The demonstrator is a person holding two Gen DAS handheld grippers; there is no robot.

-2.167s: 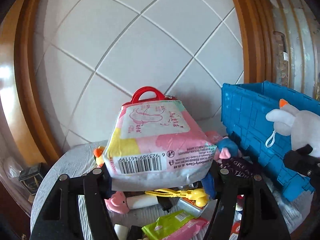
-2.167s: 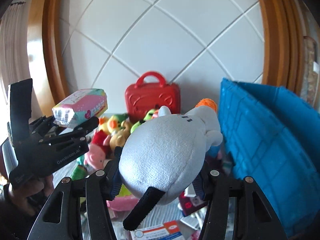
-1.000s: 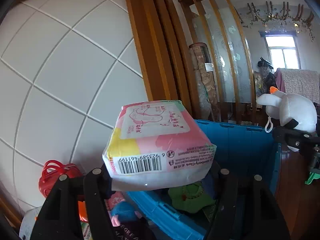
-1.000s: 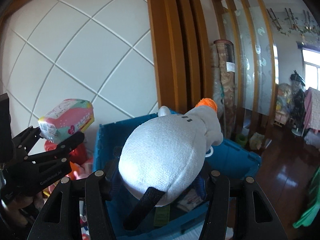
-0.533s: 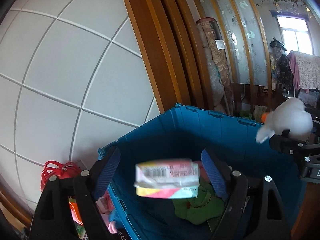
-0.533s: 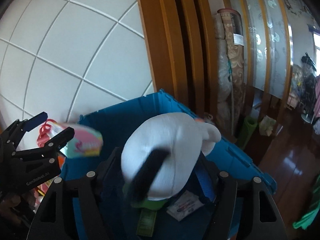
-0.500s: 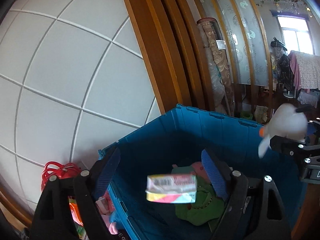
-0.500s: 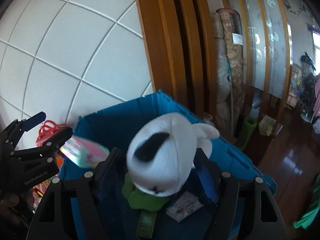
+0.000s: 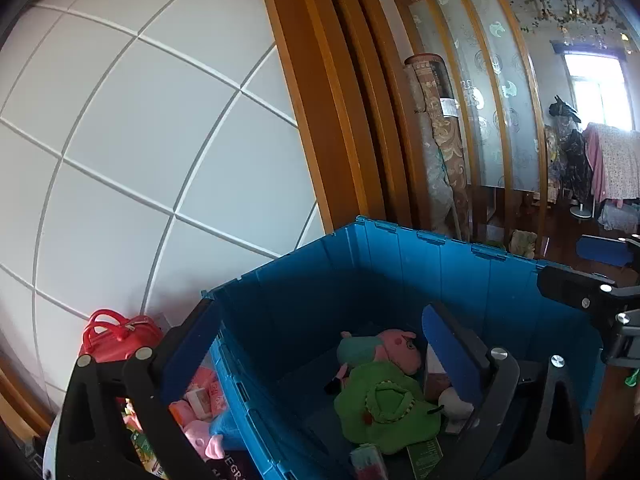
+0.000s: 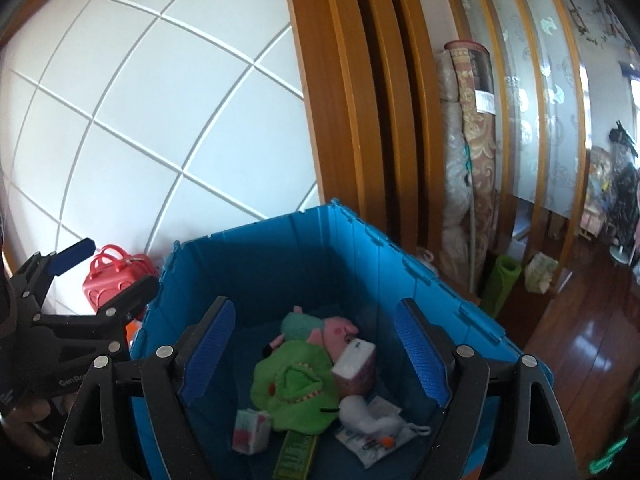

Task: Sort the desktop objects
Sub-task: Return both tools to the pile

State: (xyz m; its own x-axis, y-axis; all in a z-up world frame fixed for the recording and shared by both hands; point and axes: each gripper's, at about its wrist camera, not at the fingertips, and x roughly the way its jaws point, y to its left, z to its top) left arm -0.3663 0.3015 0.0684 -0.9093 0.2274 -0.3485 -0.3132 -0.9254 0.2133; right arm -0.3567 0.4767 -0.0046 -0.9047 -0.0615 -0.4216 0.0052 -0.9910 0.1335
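Below right gripper (image 10: 316,356), jaws opening and empty, white plush snowman (image 10: 366,414) lies inside blue plastic crate (image 10: 280,256); left gripper (image 9: 320,356) likewise.

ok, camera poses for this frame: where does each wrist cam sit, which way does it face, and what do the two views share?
Left wrist: rides the left gripper, looking slightly down into the blue crate; own fingers show, jaws opening, nothing between them; right gripper at right edge.
Right wrist: rides the right gripper, above the same crate, angled down; own fingers show, jaws opening and empty; left gripper at left edge.
Shared: crate, green plush, pink pig plush, red toy case, white tiled wall.
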